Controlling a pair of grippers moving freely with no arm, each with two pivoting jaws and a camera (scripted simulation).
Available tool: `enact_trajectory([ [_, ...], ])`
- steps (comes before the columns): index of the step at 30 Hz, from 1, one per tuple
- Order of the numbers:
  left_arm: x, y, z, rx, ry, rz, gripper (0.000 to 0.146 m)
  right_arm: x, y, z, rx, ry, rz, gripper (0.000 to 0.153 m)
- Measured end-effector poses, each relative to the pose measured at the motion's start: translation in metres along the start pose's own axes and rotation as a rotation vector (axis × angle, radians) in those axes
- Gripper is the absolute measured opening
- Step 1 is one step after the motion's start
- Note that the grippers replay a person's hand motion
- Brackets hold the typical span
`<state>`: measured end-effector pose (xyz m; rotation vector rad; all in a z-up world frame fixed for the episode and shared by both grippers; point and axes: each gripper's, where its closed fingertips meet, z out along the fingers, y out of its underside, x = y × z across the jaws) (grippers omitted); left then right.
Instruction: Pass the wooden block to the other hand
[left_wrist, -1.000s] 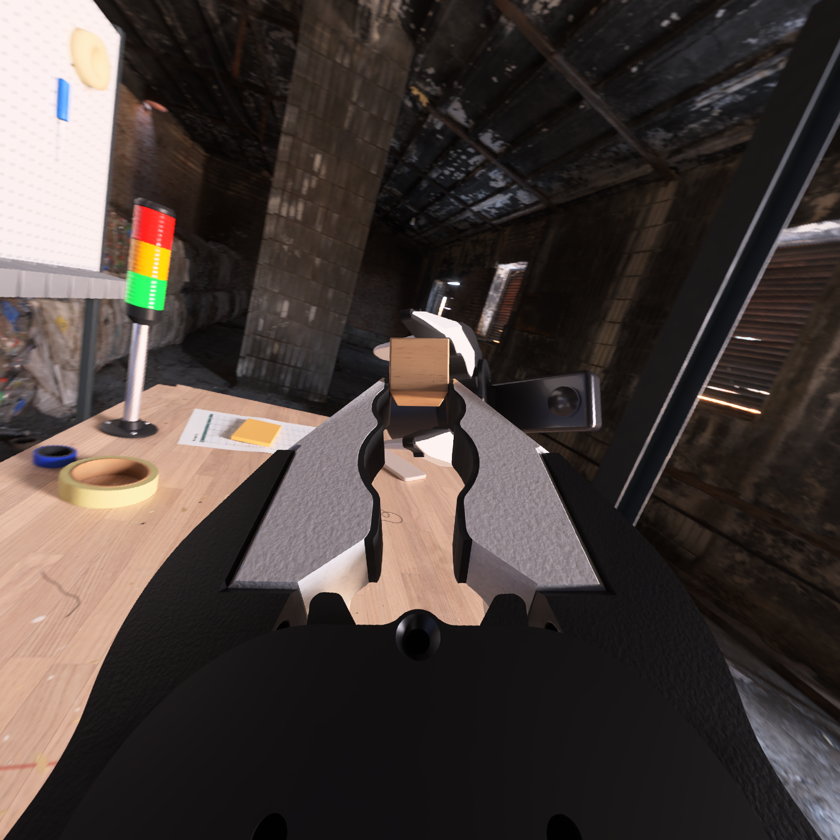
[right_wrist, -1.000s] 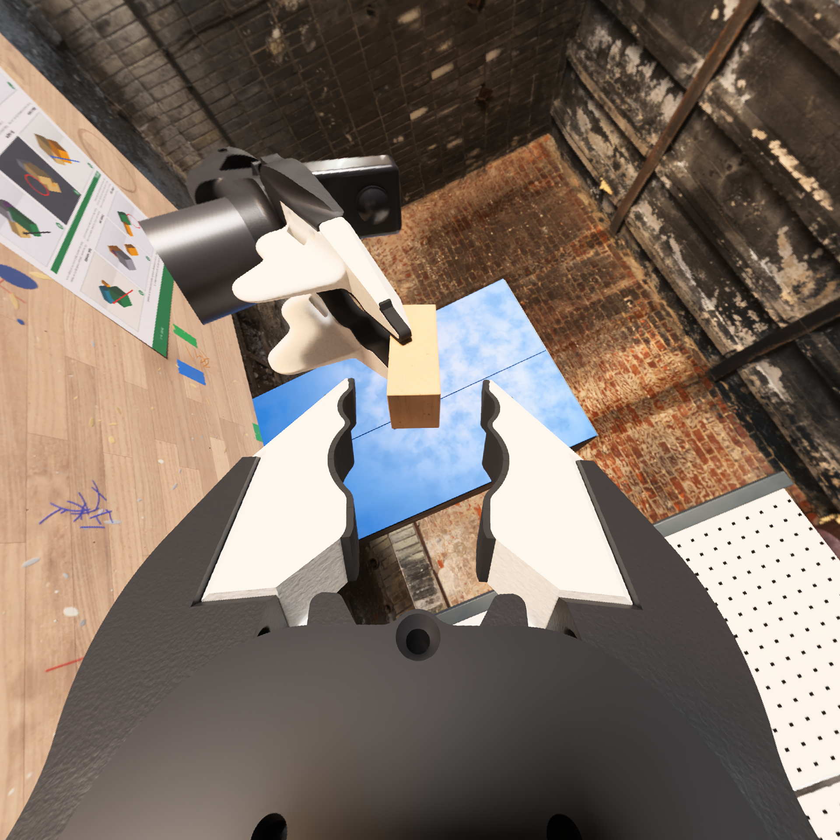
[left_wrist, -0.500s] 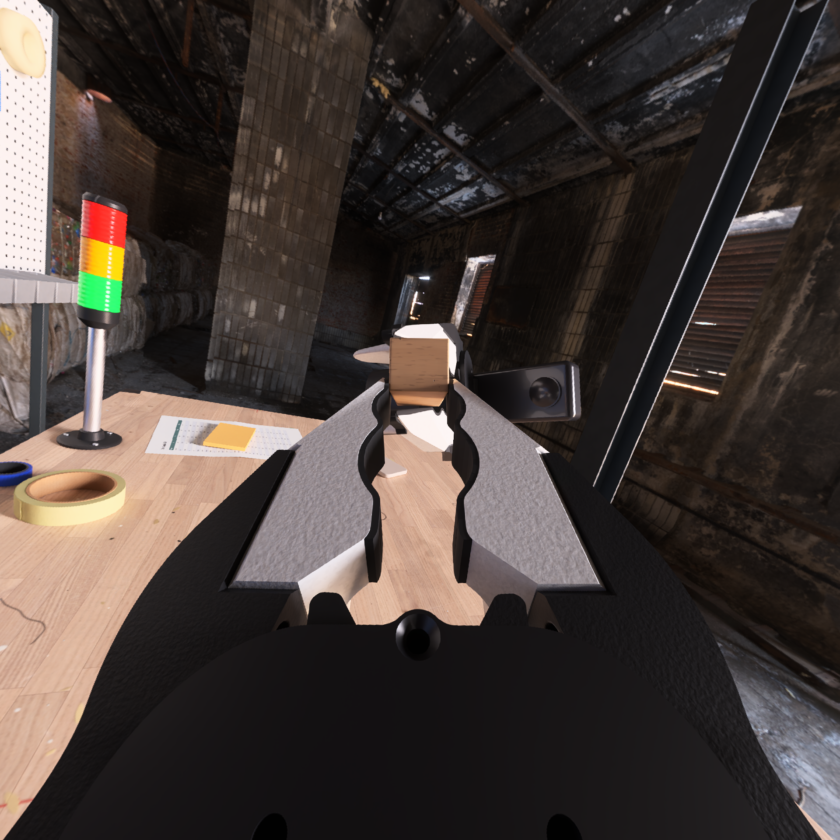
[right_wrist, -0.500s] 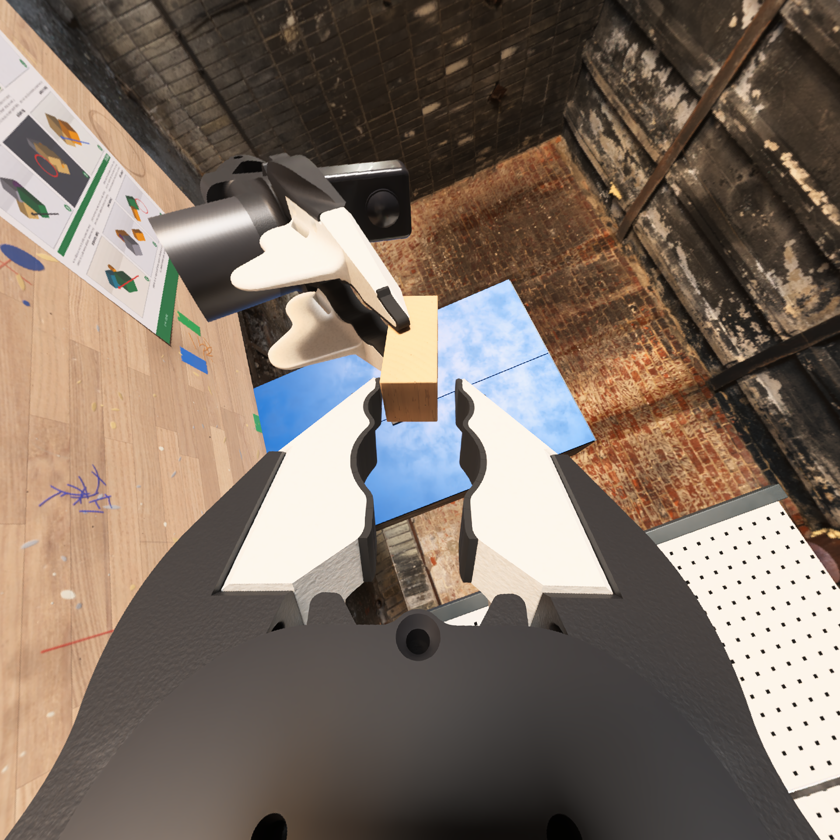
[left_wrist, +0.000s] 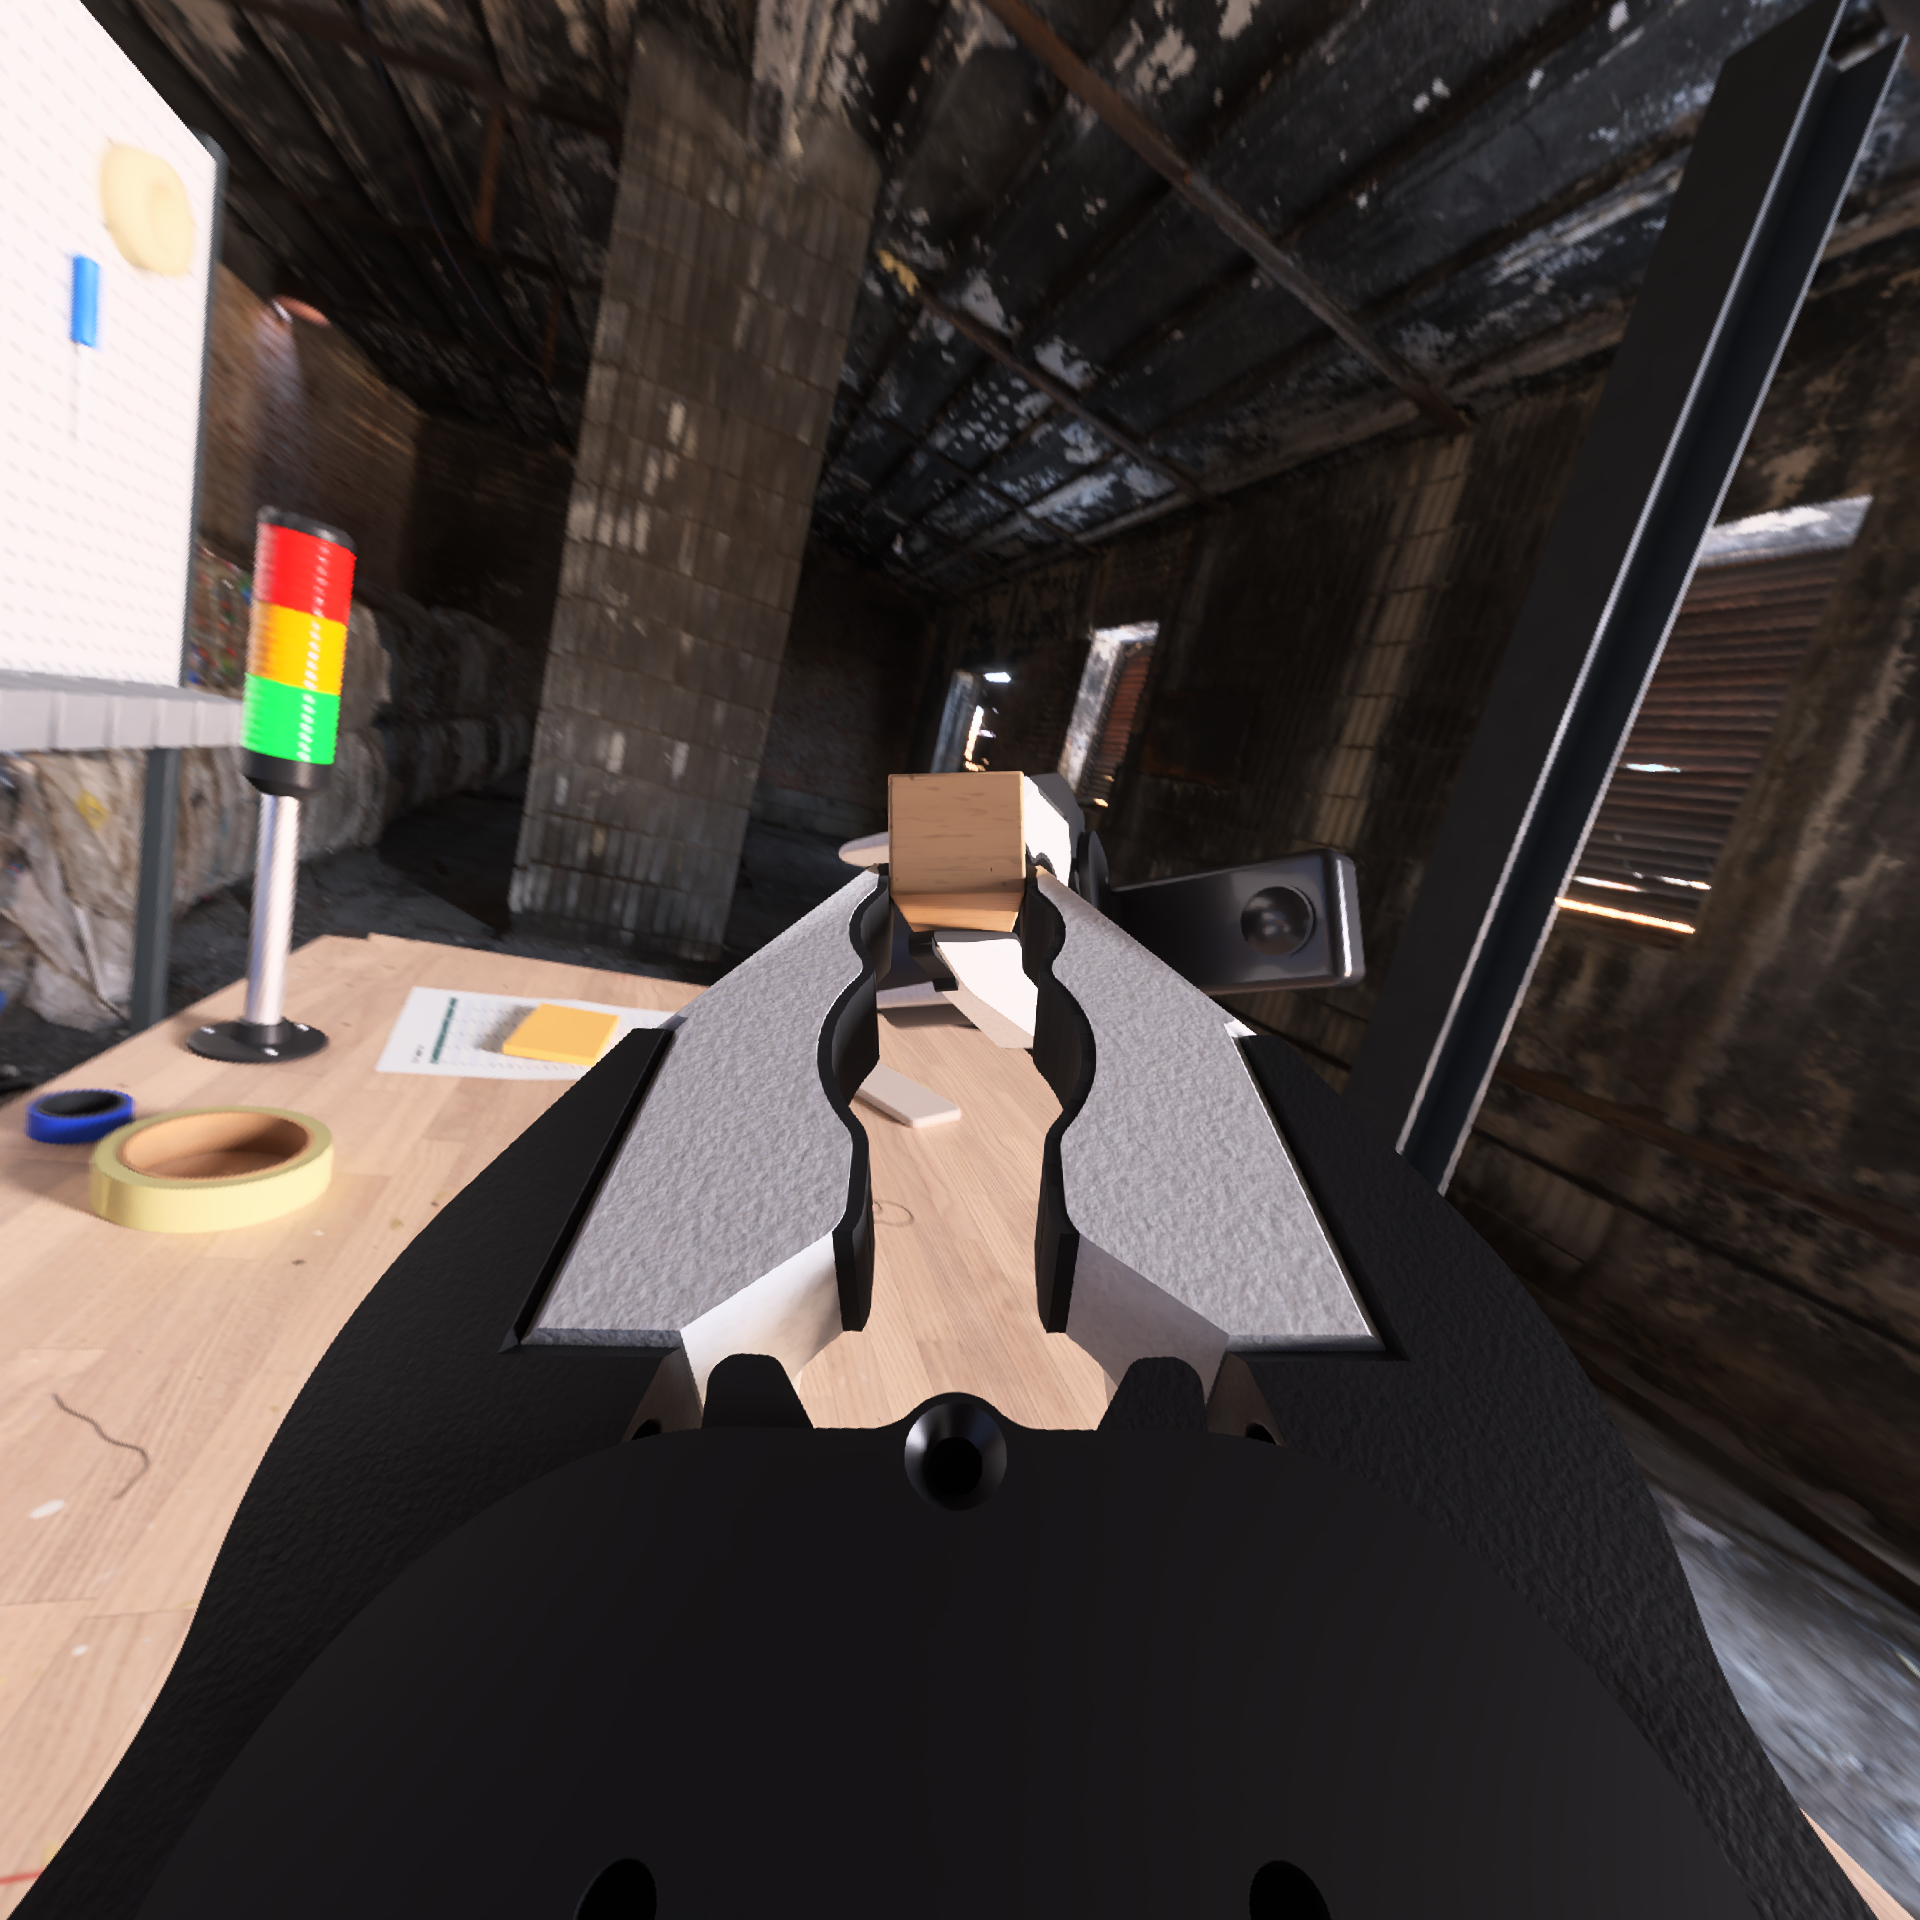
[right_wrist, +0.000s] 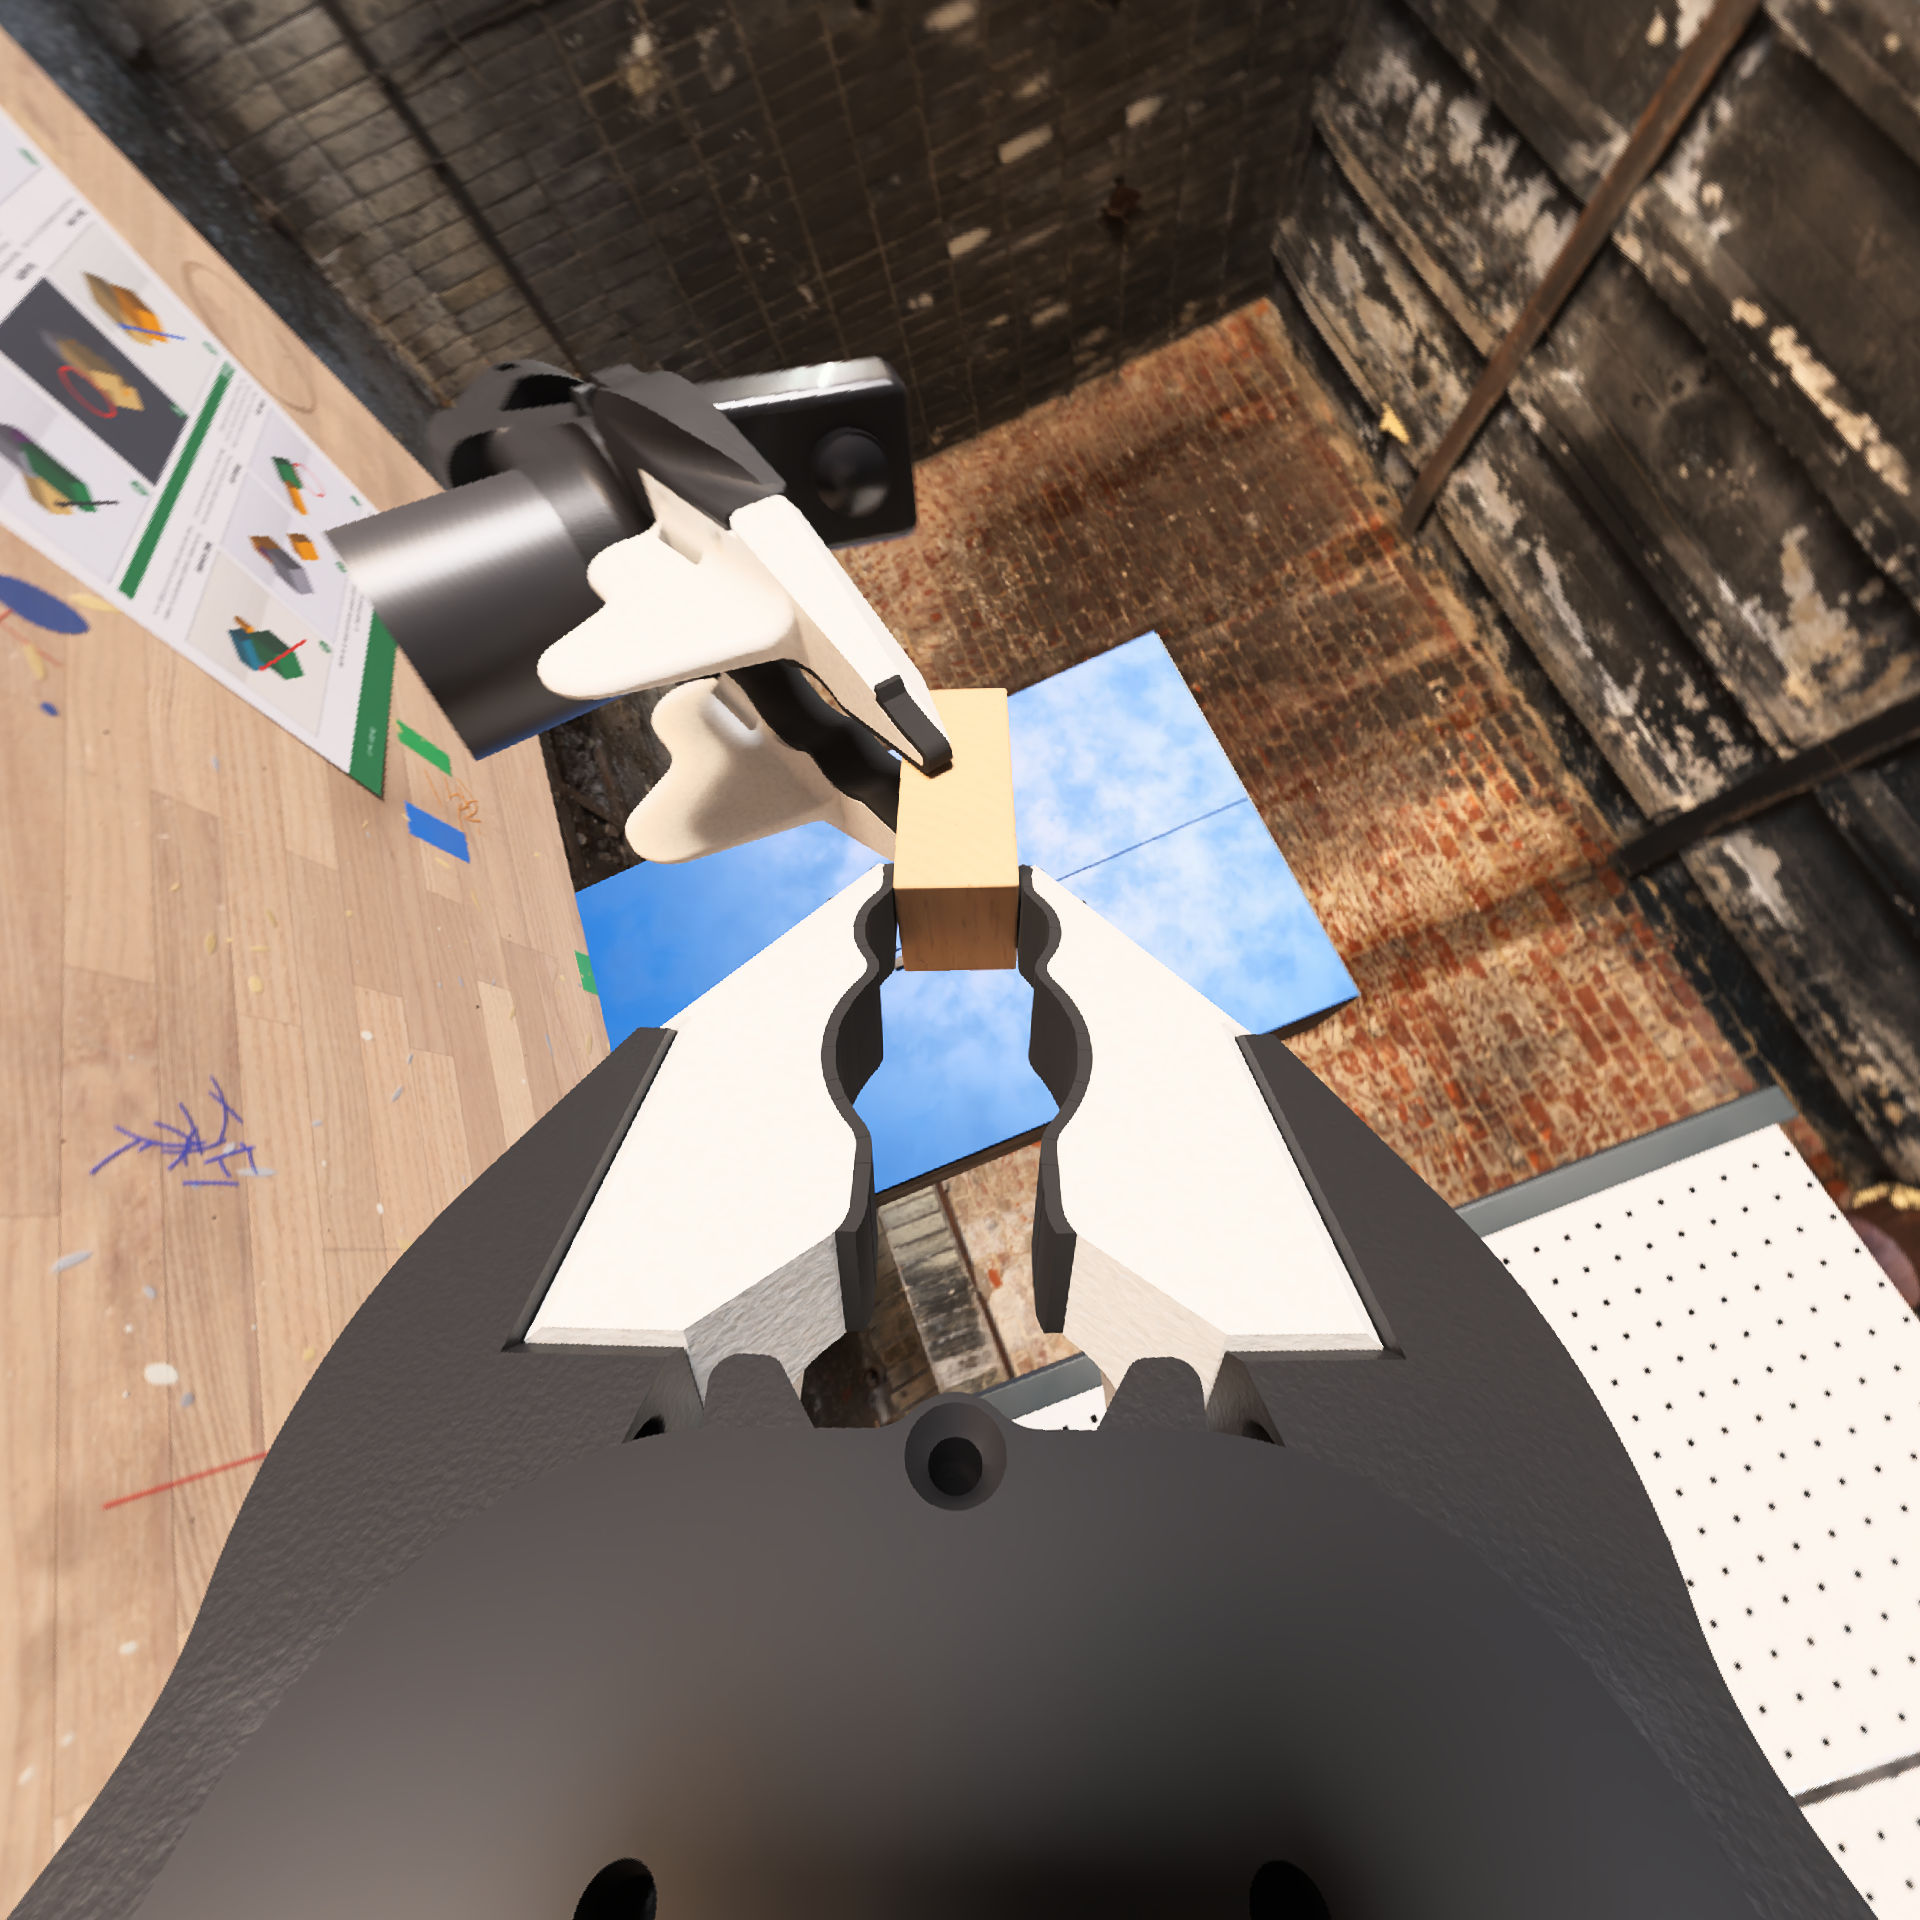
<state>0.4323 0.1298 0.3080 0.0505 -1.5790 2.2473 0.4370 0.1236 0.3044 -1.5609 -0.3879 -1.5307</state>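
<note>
Wooden block (left_wrist: 954, 854) is held in the air above the table (left_wrist: 312, 1330), clamped at one end by the left gripper (left_wrist: 954, 904) and at the other by the right gripper (right_wrist: 954, 920); both pairs of fingers are pressed against its sides. Beyond the block, the body of the right gripper blocks part of the left wrist view. On the table are seen a roll of yellow tape (left_wrist: 211, 1167), a blue roll (left_wrist: 79, 1114), a signal lamp (left_wrist: 286, 779) and a yellow pad (left_wrist: 561, 1033) on a sheet of paper (left_wrist: 447, 1029).
</note>
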Motion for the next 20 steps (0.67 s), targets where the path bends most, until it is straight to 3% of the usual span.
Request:
enact_trajectory([
  [3,-0.003,-0.01,-0.002,0.063,-0.031,0.011,0.032,0.009,0.004,0.0,-0.016,0.054,0.069,0.021],
  [5,-0.007,-0.014,-0.003,0.077,-0.084,0.053,0.038,0.018,0.002,-0.003,0.014,0.086,0.206,0.021],
  [7,-0.008,-0.016,-0.001,0.079,-0.133,0.103,0.043,0.026,-0.002,-0.004,0.113,0.063,0.468,0.021],
  [11,-0.008,-0.025,0.002,0.116,-0.253,0.271,0.053,0.037,-0.011,-0.005,0.433,-0.116,1.149,0.021],
  [14,0.0,-0.026,0.006,0.066,-0.312,0.461,0.054,0.036,-0.012,-0.006,0.647,-0.263,1.491,0.021],
  [17,0.006,-0.023,0.011,0.013,-0.323,0.538,0.053,0.032,-0.009,-0.016,0.827,-0.331,1.644,0.021],
  [20,0.01,-0.021,0.013,0.016,-0.27,0.505,0.051,0.024,-0.007,-0.031,0.975,-0.377,1.725,0.021],
])
